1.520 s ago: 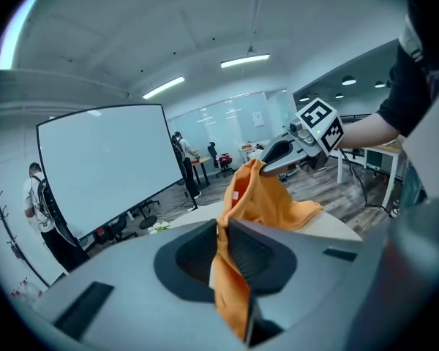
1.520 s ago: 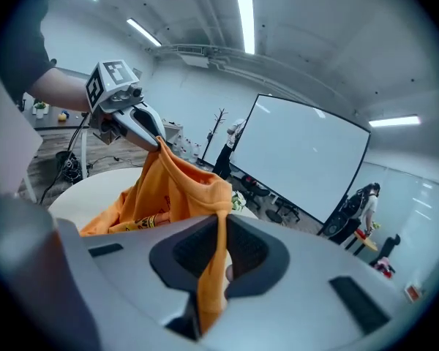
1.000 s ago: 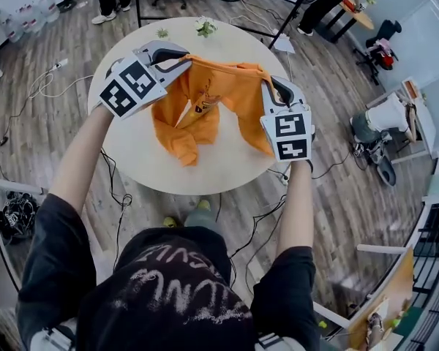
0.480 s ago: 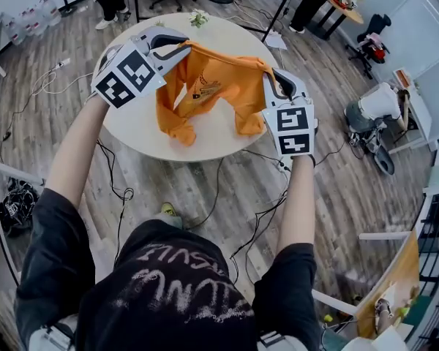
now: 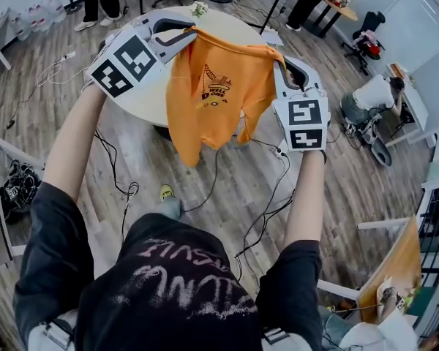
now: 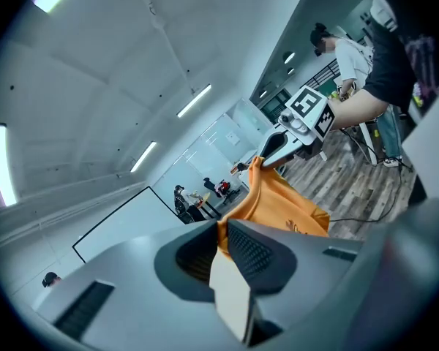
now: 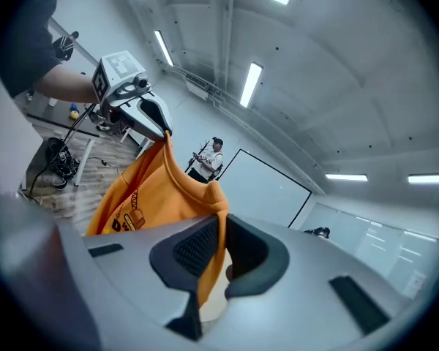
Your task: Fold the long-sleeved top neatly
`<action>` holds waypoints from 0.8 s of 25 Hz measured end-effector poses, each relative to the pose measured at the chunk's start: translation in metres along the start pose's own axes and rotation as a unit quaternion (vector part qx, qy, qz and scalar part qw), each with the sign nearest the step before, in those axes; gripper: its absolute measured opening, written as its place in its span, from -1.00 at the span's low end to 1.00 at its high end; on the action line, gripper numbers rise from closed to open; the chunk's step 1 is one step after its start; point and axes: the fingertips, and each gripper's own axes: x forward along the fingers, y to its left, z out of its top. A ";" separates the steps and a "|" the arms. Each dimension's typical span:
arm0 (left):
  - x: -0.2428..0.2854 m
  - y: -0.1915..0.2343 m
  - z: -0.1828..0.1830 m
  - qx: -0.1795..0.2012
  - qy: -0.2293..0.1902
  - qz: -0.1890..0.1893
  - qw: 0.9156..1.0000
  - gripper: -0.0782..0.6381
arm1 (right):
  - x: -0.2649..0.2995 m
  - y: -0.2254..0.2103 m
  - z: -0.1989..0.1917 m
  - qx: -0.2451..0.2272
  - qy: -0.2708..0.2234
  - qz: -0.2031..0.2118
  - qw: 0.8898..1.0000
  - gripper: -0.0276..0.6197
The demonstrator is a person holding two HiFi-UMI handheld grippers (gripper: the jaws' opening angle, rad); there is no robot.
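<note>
In the head view, the person is holding the orange long-sleeved top (image 5: 216,93) up in the air, close to the round white table (image 5: 143,104). The left gripper (image 5: 190,33) is pinching one shoulder and the right gripper (image 5: 281,63) is pinching the other. The top is hanging spread between them, its printed side is facing the camera, and one sleeve is dangling lowest.

In the left gripper view, the jaws are clamping a fold of the orange cloth, and the fabric is running across to the other gripper.

In the right gripper view, the jaws are also gripping the orange cloth tightly, and the top is stretching away toward the left gripper.
</note>
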 end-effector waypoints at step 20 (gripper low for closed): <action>0.046 0.022 -0.095 -0.024 0.058 -0.015 0.998 -0.64 | 0.107 0.028 -0.044 0.013 0.021 0.063 0.998 -0.81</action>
